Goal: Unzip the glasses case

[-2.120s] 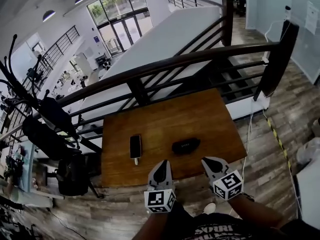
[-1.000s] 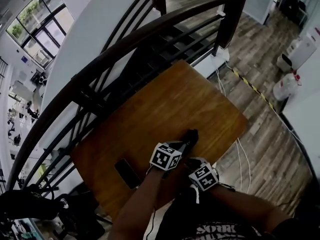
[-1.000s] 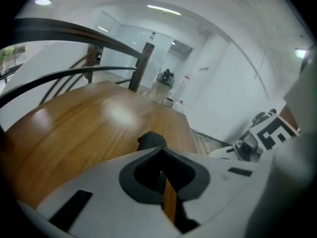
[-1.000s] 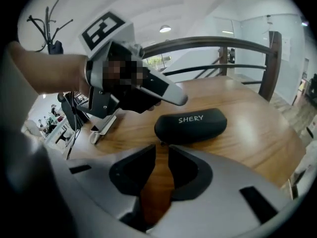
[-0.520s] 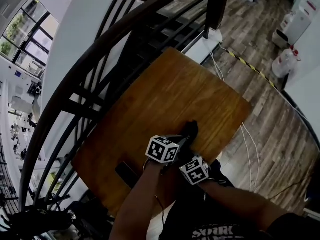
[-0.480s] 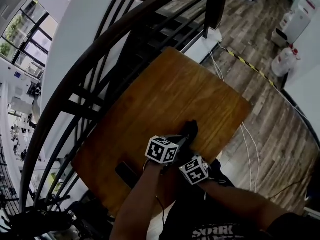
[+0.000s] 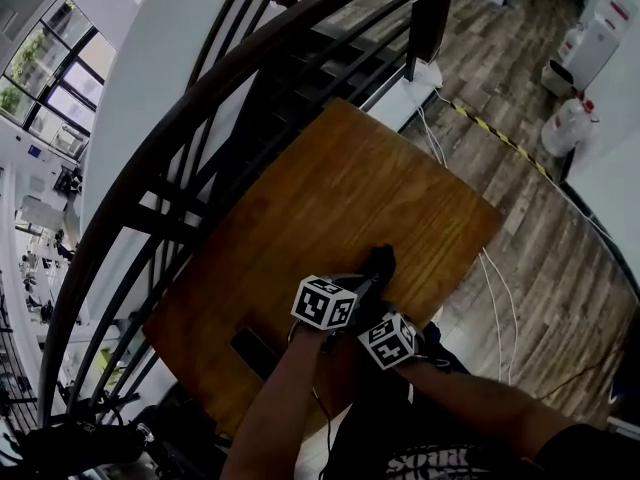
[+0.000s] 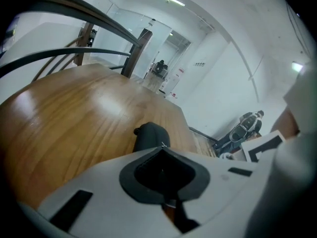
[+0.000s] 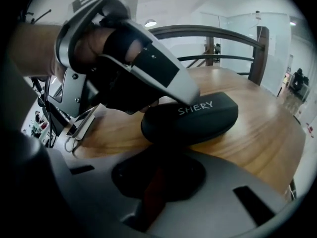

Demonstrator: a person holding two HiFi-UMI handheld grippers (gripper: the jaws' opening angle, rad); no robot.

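Left gripper [image 8: 162, 148]: jaws closed at the case's end; confirm you have the zipper pull.
Glasses case [image 9: 190, 118]: flat on the table [image 7: 330, 188], near its front edge.
Right gripper [image 9: 159, 158]: closed, empty, at the case's side; brace it.

Office building, upper landing: dark curved metal stair railing [image 7: 200, 118] past square brown wooden table's [image 7: 330, 188] far edge; tall glazed lobby windows [image 7: 40, 38] below; grey plank floor [image 7: 540, 198]; water-cooler bottles [image 7: 560, 128].
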